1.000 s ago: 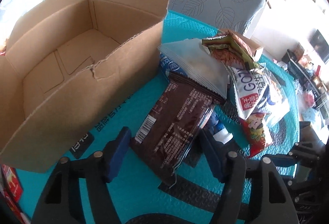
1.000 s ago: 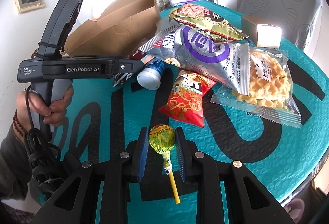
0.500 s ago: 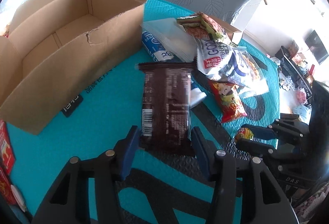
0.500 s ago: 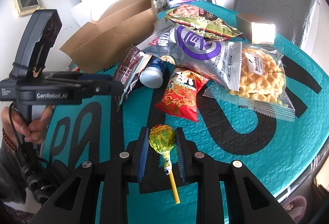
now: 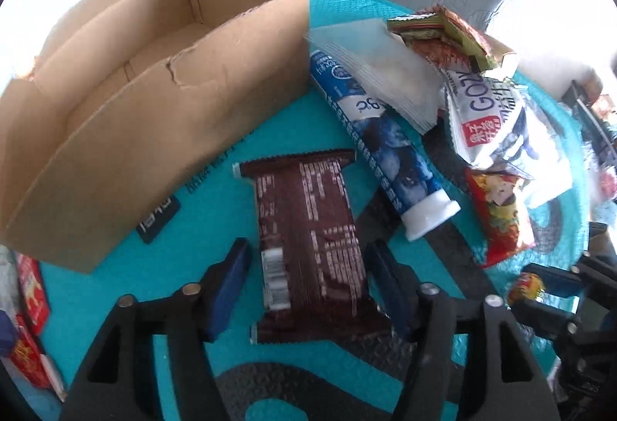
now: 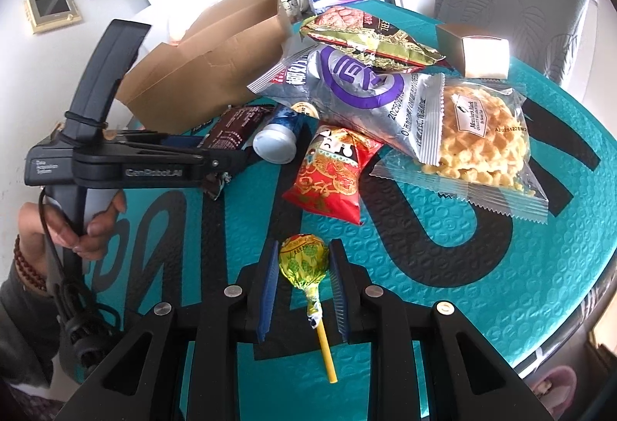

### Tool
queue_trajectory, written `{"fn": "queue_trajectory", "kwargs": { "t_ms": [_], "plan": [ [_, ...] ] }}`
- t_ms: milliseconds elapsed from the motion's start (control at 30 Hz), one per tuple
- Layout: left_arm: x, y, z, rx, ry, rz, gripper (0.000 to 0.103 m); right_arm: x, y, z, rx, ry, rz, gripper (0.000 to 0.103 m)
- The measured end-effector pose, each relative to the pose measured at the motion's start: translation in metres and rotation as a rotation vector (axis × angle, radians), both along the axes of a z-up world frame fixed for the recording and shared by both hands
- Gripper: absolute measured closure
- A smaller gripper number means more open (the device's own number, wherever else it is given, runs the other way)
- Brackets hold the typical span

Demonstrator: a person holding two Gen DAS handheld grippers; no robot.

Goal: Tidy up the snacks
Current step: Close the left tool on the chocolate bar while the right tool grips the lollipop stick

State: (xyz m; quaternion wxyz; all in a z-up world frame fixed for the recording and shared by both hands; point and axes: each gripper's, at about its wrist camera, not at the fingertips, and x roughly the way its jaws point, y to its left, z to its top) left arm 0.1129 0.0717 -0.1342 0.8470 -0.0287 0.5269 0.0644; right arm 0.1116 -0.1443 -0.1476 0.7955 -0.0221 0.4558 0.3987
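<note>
Left gripper, jaws just widened, has released the brown bar; right gripper grips the lollipop, box empty.

Round table w/ teal bubble-textured cover, big black lettering across it. Lying direct on cover: open brown cardboard box at far left edge; dark brown snack bar wrapper flat just in front of box; blue-white tube beside bar, cap toward viewer, far end under the packet pile; red foil packet; clear waffle pack; small tan carton at far side. Silver-purple bag and green-gold packet sit heaped, partly on other packs; yellow-green lollipop near front edge, stick toward viewer; can't tell if it touches cover.
</note>
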Motion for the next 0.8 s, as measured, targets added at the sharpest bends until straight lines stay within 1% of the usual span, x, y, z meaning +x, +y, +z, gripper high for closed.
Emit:
{"fn": "queue_trajectory", "kwargs": {
  "t_ms": [100, 133, 167, 200, 400, 500, 533, 633, 700, 733, 800],
  "plan": [
    [-0.002, -0.001, -0.001, -0.023, -0.029, 0.029, 0.034, 0.0, 0.0, 0.0, -0.003, -0.009, -0.004, 0.077],
    [-0.002, -0.003, -0.003, -0.017, -0.034, 0.025, 0.035, -0.001, 0.0, -0.001, -0.005, -0.011, -0.006, 0.077],
    [-0.006, -0.004, -0.002, -0.017, -0.039, 0.02, 0.04, -0.001, 0.0, -0.001, -0.009, -0.016, -0.008, 0.077],
    [-0.01, -0.005, -0.001, -0.016, -0.039, 0.012, 0.041, -0.002, 0.0, 0.0, -0.013, -0.022, -0.009, 0.077],
    [-0.038, -0.01, 0.002, -0.023, -0.02, -0.001, 0.041, -0.001, 0.003, 0.0, -0.025, -0.031, -0.014, 0.077],
    [-0.052, -0.018, 0.003, -0.032, -0.003, -0.019, 0.041, 0.0, 0.007, 0.001, -0.03, -0.036, -0.011, 0.077],
    [-0.056, -0.028, 0.0, -0.037, 0.004, -0.024, 0.041, -0.001, 0.008, 0.001, -0.03, -0.036, -0.01, 0.077],
    [-0.071, -0.036, 0.001, -0.051, 0.017, -0.024, 0.041, -0.001, 0.008, 0.0, -0.03, -0.034, -0.005, 0.077],
    [-0.077, -0.039, 0.001, -0.046, 0.021, -0.019, 0.041, 0.0, 0.009, 0.0, -0.03, -0.034, -0.003, 0.077],
    [-0.08, -0.045, -0.007, -0.045, 0.019, -0.02, 0.041, 0.0, 0.01, 0.0, -0.031, -0.034, -0.003, 0.077],
    [-0.086, -0.05, -0.008, -0.038, 0.004, -0.012, 0.041, 0.001, 0.01, 0.0, -0.034, -0.036, -0.001, 0.077]
  ]
}}
